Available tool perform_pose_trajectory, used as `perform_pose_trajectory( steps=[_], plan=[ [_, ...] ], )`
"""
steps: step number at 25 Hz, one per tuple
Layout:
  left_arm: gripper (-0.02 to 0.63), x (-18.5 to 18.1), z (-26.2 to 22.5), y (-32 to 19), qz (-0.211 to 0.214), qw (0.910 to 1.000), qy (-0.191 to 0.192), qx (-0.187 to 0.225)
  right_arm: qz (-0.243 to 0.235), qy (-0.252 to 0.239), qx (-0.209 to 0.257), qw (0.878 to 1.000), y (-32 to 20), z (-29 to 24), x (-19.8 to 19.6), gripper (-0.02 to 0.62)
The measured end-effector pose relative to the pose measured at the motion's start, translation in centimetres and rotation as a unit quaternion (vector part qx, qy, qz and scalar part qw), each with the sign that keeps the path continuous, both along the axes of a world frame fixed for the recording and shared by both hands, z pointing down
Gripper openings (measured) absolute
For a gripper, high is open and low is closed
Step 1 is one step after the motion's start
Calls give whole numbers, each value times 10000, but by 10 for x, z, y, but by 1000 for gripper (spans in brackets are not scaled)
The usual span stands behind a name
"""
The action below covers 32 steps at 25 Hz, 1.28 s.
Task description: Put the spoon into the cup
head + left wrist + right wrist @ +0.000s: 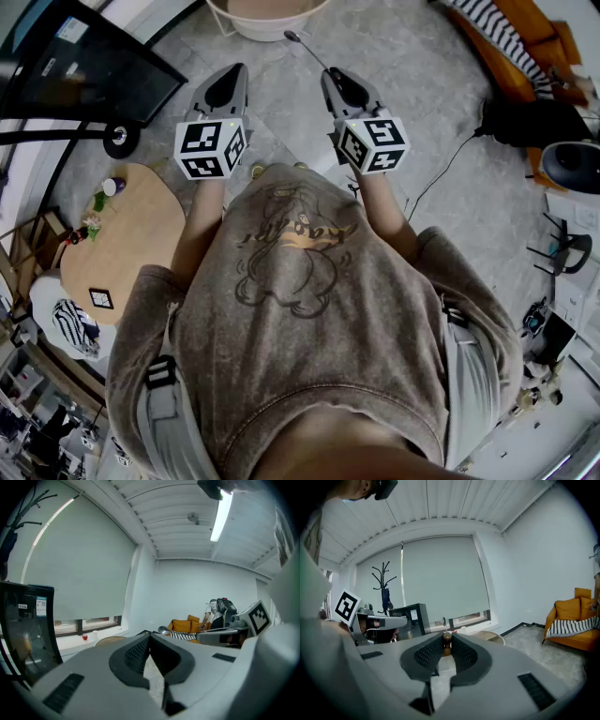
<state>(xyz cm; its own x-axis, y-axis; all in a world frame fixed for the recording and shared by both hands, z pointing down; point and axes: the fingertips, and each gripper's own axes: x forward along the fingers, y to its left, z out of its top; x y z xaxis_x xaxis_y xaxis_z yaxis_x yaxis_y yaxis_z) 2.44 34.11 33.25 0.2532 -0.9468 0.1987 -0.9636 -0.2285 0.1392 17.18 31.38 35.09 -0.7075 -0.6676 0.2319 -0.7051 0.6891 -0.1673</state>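
Outward, spoon [310,53] along right gripper [330,77].

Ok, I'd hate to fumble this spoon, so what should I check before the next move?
1. Grip on the spoon: ok. The right gripper has its jaws closed on the brown handle.
2. Spoon direction: ok. The bowl end points forward, ahead of the jaws.
3. Left gripper free: ok. Its jaws are together with nothing between them.
4. Grippers apart: ok. They are side by side and not touching.
5. Location of the cup: cannot tell. The things on the wooden table are too small to name.
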Motion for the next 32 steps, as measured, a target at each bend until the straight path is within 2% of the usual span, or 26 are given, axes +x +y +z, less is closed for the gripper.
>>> perform_pose_trajectory(
  steps=[15,32],
  plan=[
    [15,-5,9,4,136,9999,-25,-52,-17,-157,-130,9998,10,9,-9,61],
    [15,-41,28,22,571,9983,-24,-90,336,-126,-36,9993,43,15,-39,61]
  ],
)
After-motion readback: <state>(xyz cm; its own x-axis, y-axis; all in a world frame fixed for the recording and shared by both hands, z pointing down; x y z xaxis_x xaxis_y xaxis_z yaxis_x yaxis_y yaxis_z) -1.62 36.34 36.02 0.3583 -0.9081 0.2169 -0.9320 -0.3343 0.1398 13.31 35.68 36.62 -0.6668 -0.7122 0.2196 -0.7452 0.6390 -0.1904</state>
